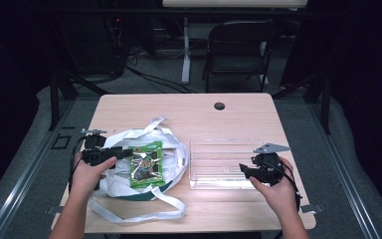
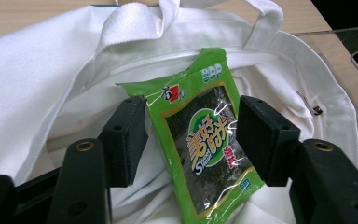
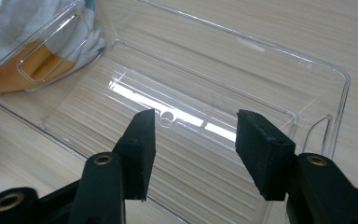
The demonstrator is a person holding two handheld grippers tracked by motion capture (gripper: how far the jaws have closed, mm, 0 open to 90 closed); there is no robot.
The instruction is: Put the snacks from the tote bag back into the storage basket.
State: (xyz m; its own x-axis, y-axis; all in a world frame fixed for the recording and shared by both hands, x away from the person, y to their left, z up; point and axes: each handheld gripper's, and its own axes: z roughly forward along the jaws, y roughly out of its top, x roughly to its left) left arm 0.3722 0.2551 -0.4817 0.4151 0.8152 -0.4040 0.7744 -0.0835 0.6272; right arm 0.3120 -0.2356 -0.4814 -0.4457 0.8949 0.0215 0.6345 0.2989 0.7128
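Between the jaws of my left gripper [image 2: 191, 135] lies a green seaweed snack packet [image 2: 204, 140], resting on the white tote bag [image 2: 51, 84]. My jaws stand apart, one on each side of the packet; whether the pads already touch its edges I cannot tell, but they do not squeeze or crumple it. The packet lies slanted across my line of sight, its sealed top end farther from me and its lower end near the base of the jaws. From above, my left gripper [image 1: 125, 153] points toward the packet [image 1: 146, 164] from its left side, and the bag [image 1: 174, 149] spreads around and under it, with its long straps [image 1: 139, 213] looping toward me across the wooden table [image 1: 189, 112].

Ahead of my right gripper [image 3: 193, 144] sits a clear plastic tray [image 3: 307, 60], flat on the table. These jaws are also apart, with nothing between them but air above the tray floor. From above, my right gripper [image 1: 243, 170] hovers at the tray's [image 1: 199, 144] near right corner, pointing left across it. Beyond the tray's far left end, past my right jaws, a fold of the bag [image 3: 9, 28] presses against the tray wall.
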